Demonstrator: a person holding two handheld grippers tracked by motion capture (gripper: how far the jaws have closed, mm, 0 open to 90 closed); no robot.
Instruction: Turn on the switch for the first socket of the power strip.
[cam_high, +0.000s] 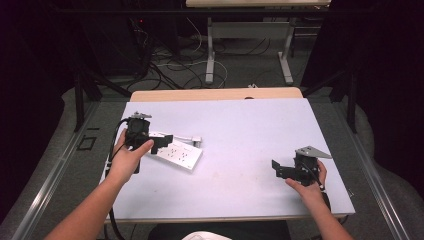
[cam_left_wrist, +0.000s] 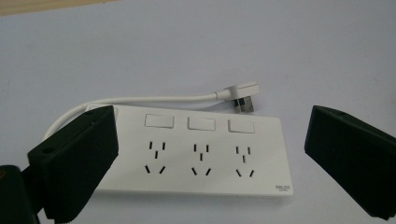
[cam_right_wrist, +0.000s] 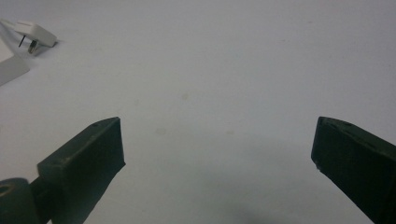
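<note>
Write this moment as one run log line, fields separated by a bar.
left gripper: open, over power strip | right gripper: open, holding nothing | plug: lying unplugged on table

Each hand-held gripper was black with two blocky jaws: the left hand-held gripper (cam_high: 161, 142) trailed a black cable, and the right hand-held gripper (cam_high: 278, 168) carried a grey three-cornered plate. The forearms were bare.

White power strip (cam_high: 176, 153) with plug (cam_high: 196, 140), pale table (cam_high: 240, 130), floor cables (cam_high: 170, 65)
</note>
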